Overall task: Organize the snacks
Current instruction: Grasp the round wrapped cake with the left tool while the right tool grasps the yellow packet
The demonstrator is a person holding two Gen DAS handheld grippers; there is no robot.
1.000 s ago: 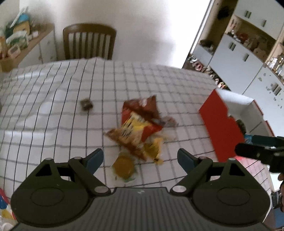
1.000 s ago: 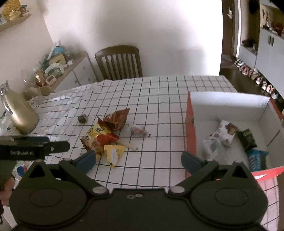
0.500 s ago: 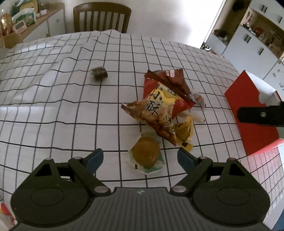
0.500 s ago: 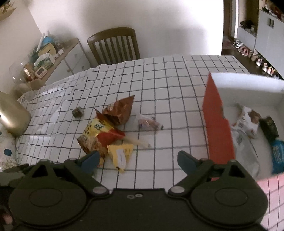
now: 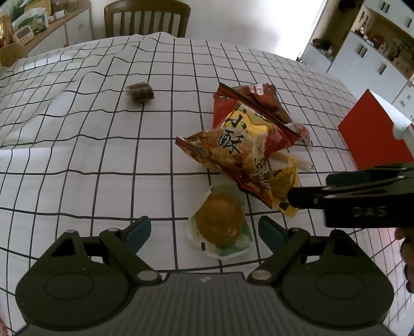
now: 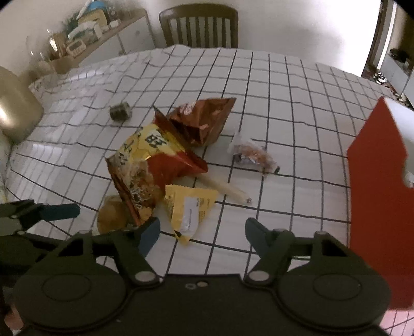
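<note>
A heap of snacks lies mid-table: a yellow-red crisp bag [image 5: 238,152] [image 6: 147,157], a brown-red bag [image 5: 248,103] [image 6: 204,119], a yellow sachet [image 6: 191,206], a pale stick [image 6: 225,188] and a clear wrapped sweet [image 6: 253,156]. A round golden cake in clear wrap [image 5: 220,227] lies just in front of my open, empty left gripper [image 5: 204,232]. My right gripper [image 6: 201,232] is open and empty, just short of the yellow sachet. A small brown block [image 5: 139,91] [image 6: 120,111] lies apart at the far left.
A red-walled box [image 5: 375,134] [image 6: 380,165] stands at the table's right edge. A wooden chair [image 5: 147,18] is behind the table. A cluttered sideboard [image 6: 77,46] is at the back left and a gold jug [image 6: 15,103] at the left.
Both grippers have moved down and closer to the snack heap. The right gripper swung left, away from the box, so the box's inside is out of its view.
</note>
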